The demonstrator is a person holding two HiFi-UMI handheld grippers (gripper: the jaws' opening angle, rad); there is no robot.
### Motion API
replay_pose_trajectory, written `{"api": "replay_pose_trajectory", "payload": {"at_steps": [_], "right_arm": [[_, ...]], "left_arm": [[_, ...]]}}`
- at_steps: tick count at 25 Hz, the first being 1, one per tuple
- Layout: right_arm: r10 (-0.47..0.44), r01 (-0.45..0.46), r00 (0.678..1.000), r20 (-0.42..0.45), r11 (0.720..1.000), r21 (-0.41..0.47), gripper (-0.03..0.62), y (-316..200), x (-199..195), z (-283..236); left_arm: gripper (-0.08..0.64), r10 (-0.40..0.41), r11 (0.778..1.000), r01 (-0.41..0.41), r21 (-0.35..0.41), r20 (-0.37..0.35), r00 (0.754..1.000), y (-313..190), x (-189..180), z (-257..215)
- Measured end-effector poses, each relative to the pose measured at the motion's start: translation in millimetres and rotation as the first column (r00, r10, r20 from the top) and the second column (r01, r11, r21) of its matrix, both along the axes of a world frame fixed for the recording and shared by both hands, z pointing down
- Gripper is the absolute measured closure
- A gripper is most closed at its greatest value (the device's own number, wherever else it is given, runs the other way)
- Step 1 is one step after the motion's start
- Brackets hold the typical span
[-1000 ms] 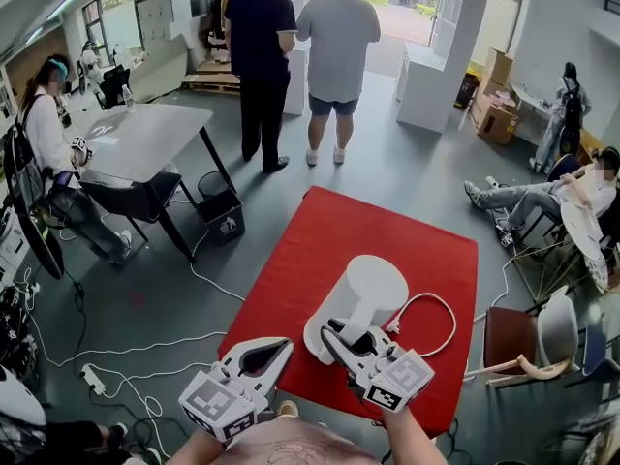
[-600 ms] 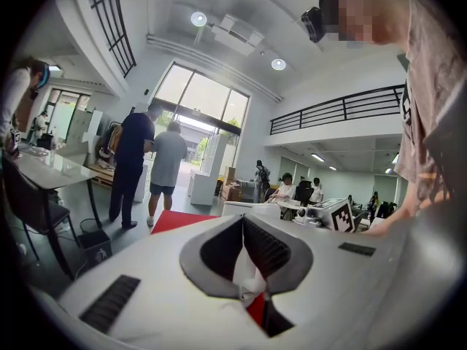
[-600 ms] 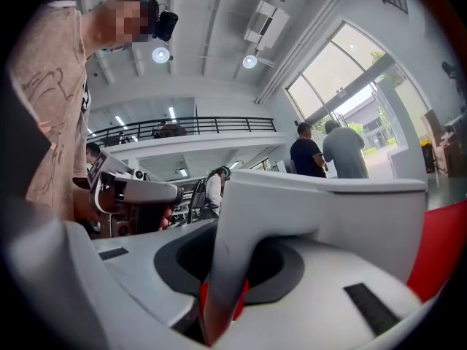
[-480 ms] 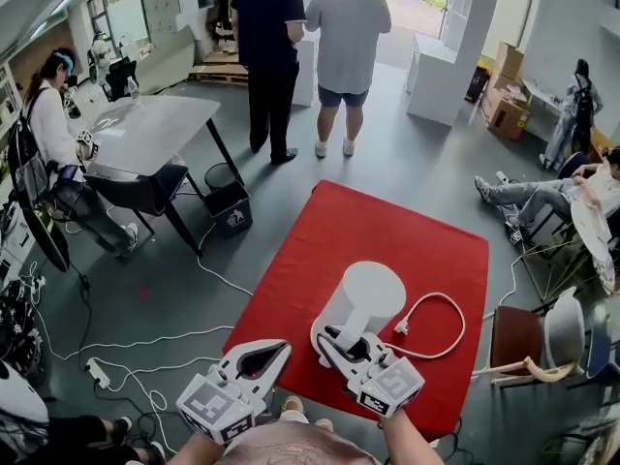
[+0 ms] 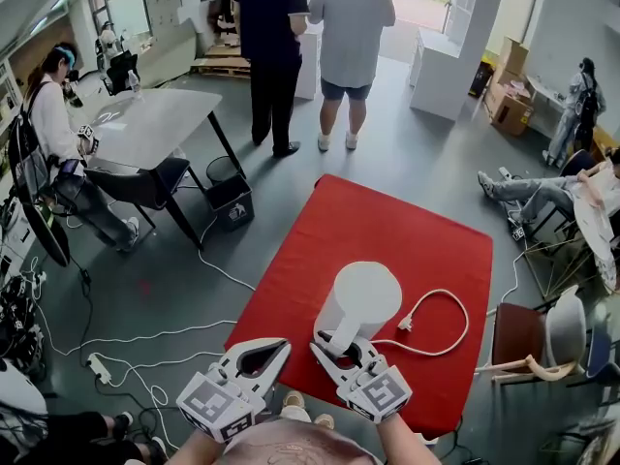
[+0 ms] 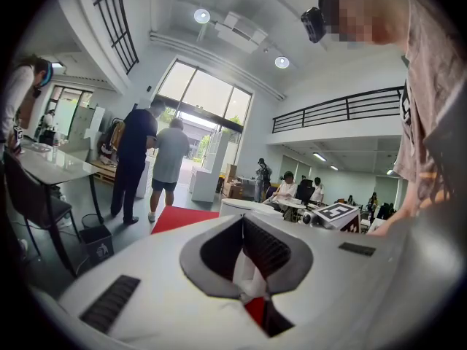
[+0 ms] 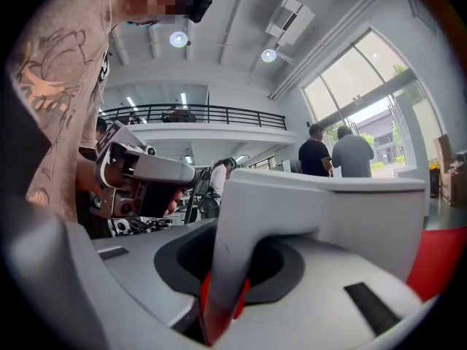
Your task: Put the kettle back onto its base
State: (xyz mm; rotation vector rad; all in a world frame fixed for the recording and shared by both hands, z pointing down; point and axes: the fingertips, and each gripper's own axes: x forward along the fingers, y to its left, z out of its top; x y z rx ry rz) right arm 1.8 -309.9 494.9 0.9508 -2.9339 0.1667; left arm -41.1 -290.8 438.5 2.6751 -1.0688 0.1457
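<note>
A white kettle (image 5: pixel 357 301) stands on the red cloth (image 5: pixel 387 231), over its base. The base is almost wholly hidden, and only its white cord (image 5: pixel 441 320) loops out to the right. My right gripper (image 5: pixel 340 348) is shut on the kettle's handle at the near side. In the right gripper view the handle (image 7: pixel 237 250) fills the gap between the jaws, with the kettle body (image 7: pixel 336 210) beyond it. My left gripper (image 5: pixel 279 347) hangs just left of the kettle, shut with nothing in it. In the left gripper view its jaws (image 6: pixel 242 222) meet at the tip, and the kettle's top (image 6: pixel 244 205) shows past them.
Two people (image 5: pixel 310 46) stand beyond the far edge of the cloth. A grey table (image 5: pixel 145 124), a seated person and a black bin (image 5: pixel 225 206) are at the left. Chairs (image 5: pixel 542 337) and another seated person are at the right. Cables run over the floor at the left.
My right gripper and the kettle have come down and a little toward me. The left gripper has stayed where it was.
</note>
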Motion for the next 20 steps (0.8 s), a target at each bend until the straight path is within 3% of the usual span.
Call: {"api": "replay_pose_trajectory", "payload": {"at_steps": [15, 20], "right_arm": [[0.001, -0.001, 0.999, -0.041, 1.0, -0.005, 0.482, 8, -4, 5], [-0.029, 0.026, 0.993, -0.11, 0.999, -0.027, 0.484, 24, -15, 21]], "left_arm": [[0.569, -0.003, 1.0, 0.003, -0.014, -0.003, 1.0, 0, 1, 2], [0.569, -0.006, 1.0, 0.006, -0.024, -0.011, 1.0, 1, 2, 3]]}}
